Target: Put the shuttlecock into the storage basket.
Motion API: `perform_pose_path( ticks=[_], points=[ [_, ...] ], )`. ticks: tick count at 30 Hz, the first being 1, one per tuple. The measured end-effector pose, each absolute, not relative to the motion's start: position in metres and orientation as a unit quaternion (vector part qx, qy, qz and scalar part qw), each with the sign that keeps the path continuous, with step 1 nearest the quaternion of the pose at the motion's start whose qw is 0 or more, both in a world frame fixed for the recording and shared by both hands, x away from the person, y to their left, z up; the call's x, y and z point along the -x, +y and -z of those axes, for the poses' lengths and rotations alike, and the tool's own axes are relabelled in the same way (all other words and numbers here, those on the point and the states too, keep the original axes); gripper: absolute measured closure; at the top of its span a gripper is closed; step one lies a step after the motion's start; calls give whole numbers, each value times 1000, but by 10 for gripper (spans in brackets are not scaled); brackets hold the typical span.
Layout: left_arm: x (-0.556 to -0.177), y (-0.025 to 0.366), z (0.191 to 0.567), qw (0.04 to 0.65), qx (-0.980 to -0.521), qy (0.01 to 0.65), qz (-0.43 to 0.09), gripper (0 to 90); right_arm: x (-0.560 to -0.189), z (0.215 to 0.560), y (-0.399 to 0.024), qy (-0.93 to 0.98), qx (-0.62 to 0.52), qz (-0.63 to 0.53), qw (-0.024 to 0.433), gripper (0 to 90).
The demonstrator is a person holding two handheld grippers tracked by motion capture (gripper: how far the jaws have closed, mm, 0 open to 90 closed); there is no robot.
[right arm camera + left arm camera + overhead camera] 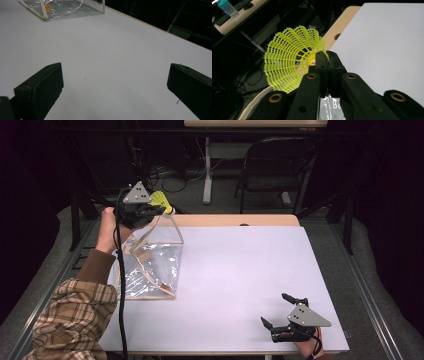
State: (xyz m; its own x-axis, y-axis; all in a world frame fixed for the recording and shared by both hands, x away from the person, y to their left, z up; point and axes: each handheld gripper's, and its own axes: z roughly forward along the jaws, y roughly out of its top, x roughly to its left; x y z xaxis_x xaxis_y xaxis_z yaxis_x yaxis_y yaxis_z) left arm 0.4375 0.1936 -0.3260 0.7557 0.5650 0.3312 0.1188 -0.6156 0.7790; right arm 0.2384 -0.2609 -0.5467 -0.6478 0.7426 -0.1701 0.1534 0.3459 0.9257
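Left gripper (pixel 159 209) is up high at the far left corner of the white bench (pixel 240 285), pinching the yellow plastic mesh shuttlecock (pixel 292 58) right above the clear plastic pouch with tan edging (pixel 152 265). Right gripper (pixel 284 312) rests low near the front right, jaws spread wide, nothing between them.
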Motion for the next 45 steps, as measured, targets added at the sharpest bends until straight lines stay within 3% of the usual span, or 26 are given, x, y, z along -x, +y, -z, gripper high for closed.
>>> perform_pose_path(
  ticks=[45],
  points=[
    [-448,242,331,391,-822,280,-304,888,-238,546,-260,763,-294,-490,300,2]
  ],
)
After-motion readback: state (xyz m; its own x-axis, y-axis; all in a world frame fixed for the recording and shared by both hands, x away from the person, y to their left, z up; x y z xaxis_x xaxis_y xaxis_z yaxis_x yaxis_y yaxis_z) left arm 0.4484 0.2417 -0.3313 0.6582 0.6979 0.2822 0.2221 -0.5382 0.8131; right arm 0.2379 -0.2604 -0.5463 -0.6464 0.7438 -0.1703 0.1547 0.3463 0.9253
